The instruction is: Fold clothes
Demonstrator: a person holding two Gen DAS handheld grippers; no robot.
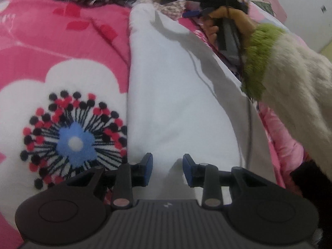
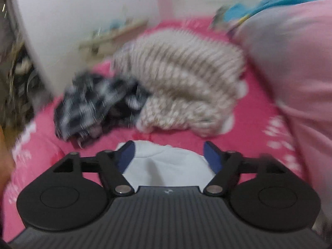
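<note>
Garment in hand: white garment [image 1: 176, 95] lying long and fairly flat on the pink flowered bedspread [image 1: 41, 51], running away from the left gripper toward the far end of the bed.
Left gripper: left gripper [image 1: 167, 170] sits low over the near end of the white cloth, jaws partly open with a clear gap; nothing is pinched between the blue pads [image 1: 147, 169], though the cloth lies just under them.
Right gripper: right gripper [image 2: 168, 157] is at the far end of the same garment, jaws spread wide, white cloth bunched in the gap but not clamped as far as the blurred right wrist view shows.
Right hand: hand [image 1: 220, 27] wraps the handle, with a fuzzy green-cuffed sleeve [image 1: 261, 62] behind it.
Other clothes: beige knitted sweater [image 2: 182, 87] and black-and-white patterned piece [image 2: 91, 103] lie in a loose heap beyond the white garment, unfolded.
Progress: early, by my reading; the white piece looks laid out, perhaps folded once lengthwise, and cross folds are not yet made.
Left to do: finish this piece, then the heaped two.
</note>
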